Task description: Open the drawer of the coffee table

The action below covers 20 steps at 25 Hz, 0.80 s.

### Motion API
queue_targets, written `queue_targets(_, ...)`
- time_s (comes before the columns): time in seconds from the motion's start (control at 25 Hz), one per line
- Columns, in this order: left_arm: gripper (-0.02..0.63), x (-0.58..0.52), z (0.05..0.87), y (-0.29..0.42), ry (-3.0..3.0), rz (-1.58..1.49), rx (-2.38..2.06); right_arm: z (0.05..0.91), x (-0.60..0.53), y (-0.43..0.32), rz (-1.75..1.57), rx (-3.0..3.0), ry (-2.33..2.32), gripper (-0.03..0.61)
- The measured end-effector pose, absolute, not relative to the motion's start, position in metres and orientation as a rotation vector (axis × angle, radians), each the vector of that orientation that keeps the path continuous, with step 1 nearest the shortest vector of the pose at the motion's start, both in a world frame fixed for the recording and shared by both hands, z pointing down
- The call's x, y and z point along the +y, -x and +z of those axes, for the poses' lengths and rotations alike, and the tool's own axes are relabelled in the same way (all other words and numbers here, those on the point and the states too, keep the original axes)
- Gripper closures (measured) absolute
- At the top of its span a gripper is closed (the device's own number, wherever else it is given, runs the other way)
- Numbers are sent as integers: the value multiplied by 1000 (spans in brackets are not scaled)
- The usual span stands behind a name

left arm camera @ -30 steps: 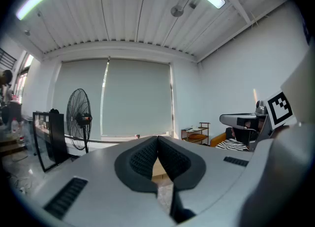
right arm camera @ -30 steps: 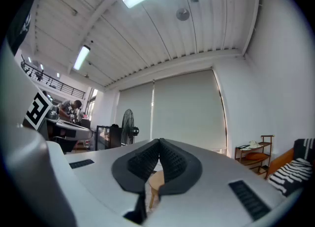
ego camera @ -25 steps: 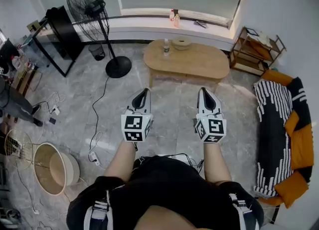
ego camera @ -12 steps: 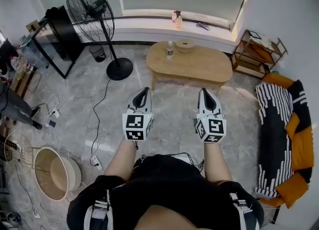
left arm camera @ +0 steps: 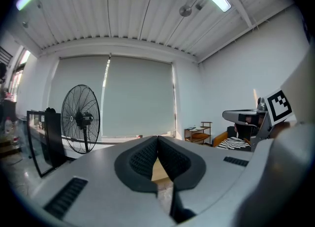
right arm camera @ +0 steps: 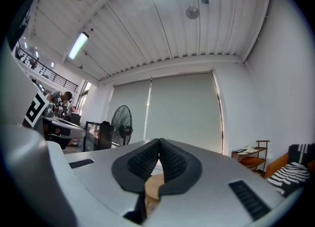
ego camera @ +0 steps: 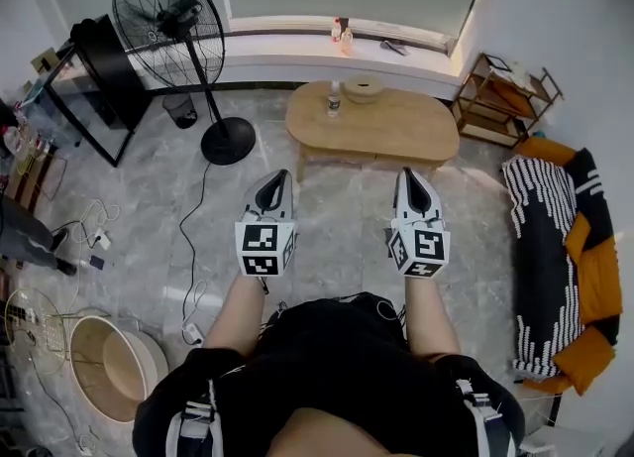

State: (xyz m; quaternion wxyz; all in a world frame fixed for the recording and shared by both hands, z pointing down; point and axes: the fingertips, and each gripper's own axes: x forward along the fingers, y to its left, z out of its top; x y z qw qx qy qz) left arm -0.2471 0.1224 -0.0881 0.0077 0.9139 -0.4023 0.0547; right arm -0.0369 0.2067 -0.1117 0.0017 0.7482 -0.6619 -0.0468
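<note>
Drawer of the coffee table cannot be made out. The head view looks on the oval wooden top from above, and the near side shows only as a thin edge. The table stands near the window wall, well apart from both tongs, with grey floor between. In each gripper view the tongs' own grey body covers most of the table, and only a small wood patch shows under the tips. The left tongs and the right tongs are both closed together, pads touching, nothing between them, and they point toward the table. A bottle and a bowl stand at the far edge of the top. A standing fan is at the left, a low shelf at the right, and a couch with a striped cover nearer on the right.
</note>
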Motion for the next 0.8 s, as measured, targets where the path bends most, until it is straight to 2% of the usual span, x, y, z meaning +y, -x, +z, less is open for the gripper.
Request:
queue_targets(0.4,594,51,-74,240,-2834,186,-1230,-97,140,22,-104,-2038,-2361,561)
queue_targets(0.8,594,-58,-56,133,-2845,271,-1210,-73,29,-88,-39,-2042,-2410,561)
